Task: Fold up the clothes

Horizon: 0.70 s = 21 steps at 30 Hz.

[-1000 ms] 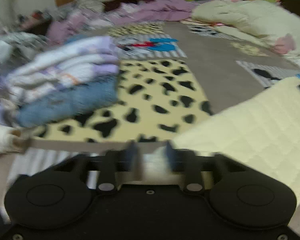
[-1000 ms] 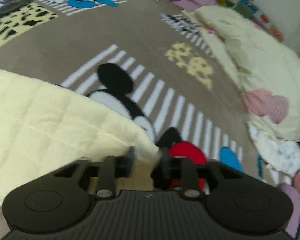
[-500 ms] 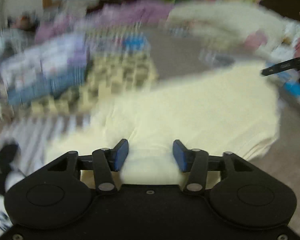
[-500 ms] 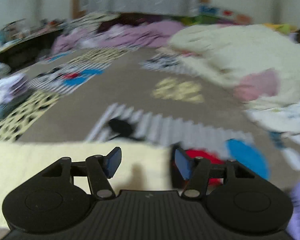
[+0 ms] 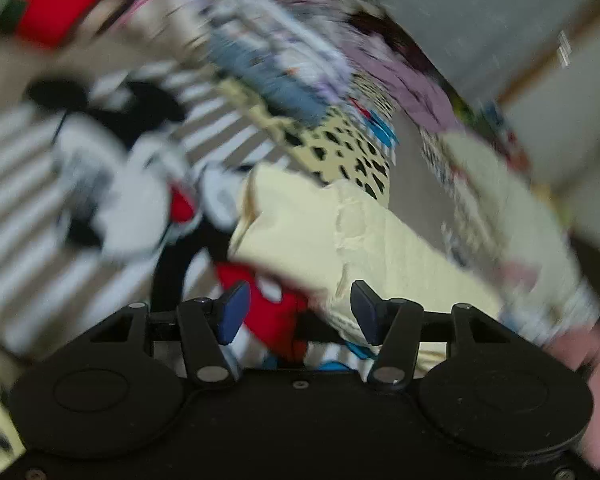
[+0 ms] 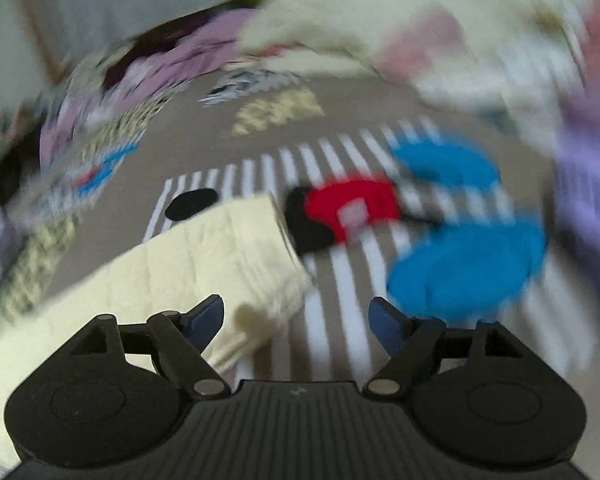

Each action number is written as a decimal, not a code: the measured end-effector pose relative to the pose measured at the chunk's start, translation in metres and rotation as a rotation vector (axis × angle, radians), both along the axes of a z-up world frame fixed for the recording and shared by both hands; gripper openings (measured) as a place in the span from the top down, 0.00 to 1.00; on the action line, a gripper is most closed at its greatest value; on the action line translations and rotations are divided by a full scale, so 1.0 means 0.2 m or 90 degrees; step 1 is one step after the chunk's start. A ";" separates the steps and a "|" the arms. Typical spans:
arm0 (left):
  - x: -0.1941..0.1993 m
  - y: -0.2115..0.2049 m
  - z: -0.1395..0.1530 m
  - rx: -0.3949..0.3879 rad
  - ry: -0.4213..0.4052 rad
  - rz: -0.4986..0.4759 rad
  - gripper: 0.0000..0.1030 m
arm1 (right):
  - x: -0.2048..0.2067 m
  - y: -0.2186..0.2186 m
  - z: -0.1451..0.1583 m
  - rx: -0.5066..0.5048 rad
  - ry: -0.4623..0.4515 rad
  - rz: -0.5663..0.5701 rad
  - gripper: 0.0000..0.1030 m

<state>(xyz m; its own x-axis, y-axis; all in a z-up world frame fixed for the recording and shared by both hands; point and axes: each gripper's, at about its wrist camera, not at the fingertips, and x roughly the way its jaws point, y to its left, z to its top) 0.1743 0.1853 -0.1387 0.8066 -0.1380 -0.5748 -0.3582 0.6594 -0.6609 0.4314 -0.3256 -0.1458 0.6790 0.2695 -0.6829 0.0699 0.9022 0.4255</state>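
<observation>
A pale yellow quilted garment (image 5: pixel 300 232) lies folded on the patterned carpet (image 5: pixel 132 184). My left gripper (image 5: pixel 298 304) hovers at its near edge, open; the cloth runs past the right pad without being pinched. In the right wrist view the same garment (image 6: pixel 204 260) ends in a corner by the left finger. My right gripper (image 6: pixel 298 312) has its jaws opening wide, with only that corner and striped carpet (image 6: pixel 340 152) under the gap. Both views are blurred by motion.
A stack of folded clothes (image 5: pixel 276 68) sits on the carpet beyond the garment. A cream bedding heap (image 6: pixel 380 12) and purple cloth (image 6: pixel 592 168) crowd the far and right sides. More loose laundry lines the back.
Both grippers, shut on the yellow garment's edge a second ago, have let it go and spread their jaws. Both views have rolled and swept sideways; the garment now lies doubled over.
</observation>
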 end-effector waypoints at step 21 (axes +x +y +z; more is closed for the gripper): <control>0.29 -0.04 -0.17 -0.095 -0.056 0.076 0.60 | 0.11 -0.02 -0.23 0.239 -0.071 -0.094 0.27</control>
<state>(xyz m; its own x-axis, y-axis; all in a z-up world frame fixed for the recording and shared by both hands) 0.2326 0.1769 -0.1737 0.8683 -0.1166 -0.4822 -0.3651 0.5078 -0.7803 0.4541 -0.3293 -0.1915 0.7931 0.3799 -0.4761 0.1215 0.6673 0.7348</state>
